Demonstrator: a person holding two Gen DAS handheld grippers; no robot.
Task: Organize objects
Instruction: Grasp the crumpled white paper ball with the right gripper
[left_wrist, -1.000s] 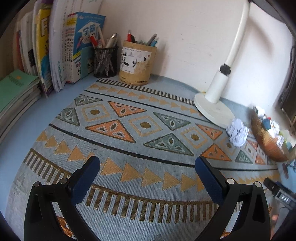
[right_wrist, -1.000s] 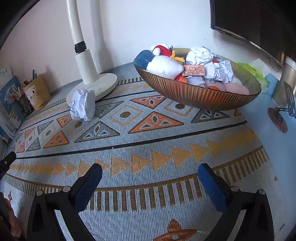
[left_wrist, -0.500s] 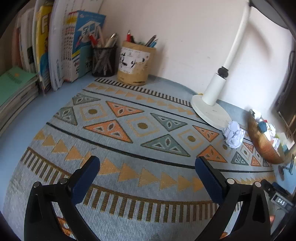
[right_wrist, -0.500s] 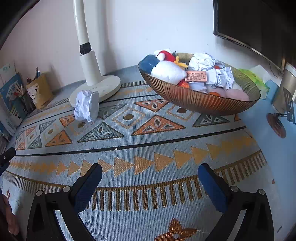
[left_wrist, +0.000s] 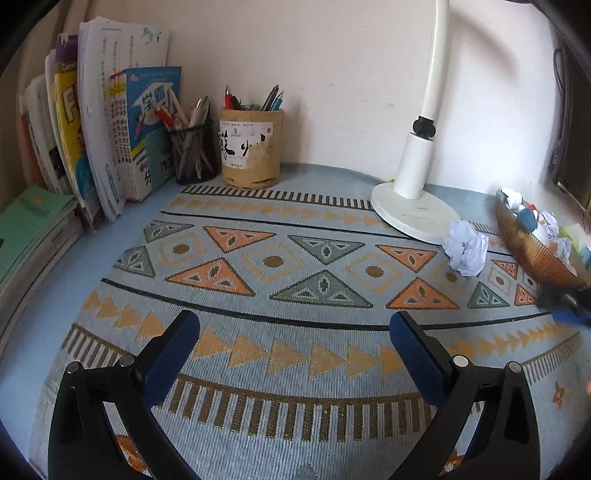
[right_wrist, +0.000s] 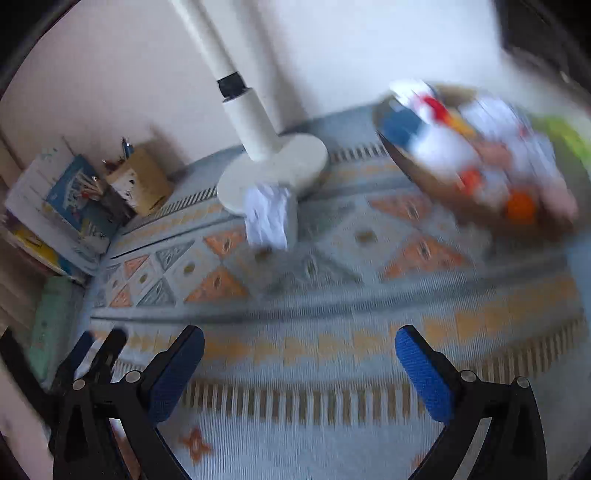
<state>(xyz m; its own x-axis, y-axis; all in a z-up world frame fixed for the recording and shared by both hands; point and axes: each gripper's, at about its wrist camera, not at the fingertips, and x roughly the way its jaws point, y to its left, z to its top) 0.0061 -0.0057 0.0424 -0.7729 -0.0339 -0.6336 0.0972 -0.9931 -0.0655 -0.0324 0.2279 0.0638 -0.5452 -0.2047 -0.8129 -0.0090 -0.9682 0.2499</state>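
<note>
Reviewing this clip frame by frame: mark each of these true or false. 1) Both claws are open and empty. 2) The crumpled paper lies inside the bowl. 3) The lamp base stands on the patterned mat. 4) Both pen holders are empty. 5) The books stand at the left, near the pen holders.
1) True: the left claw and right claw hold nothing.
2) False: the crumpled paper lies on the mat, beside the lamp base and apart from the bowl.
3) True.
4) False: the mesh pen holder and the tan pen holder both hold pens.
5) True: the books stand there.
</note>
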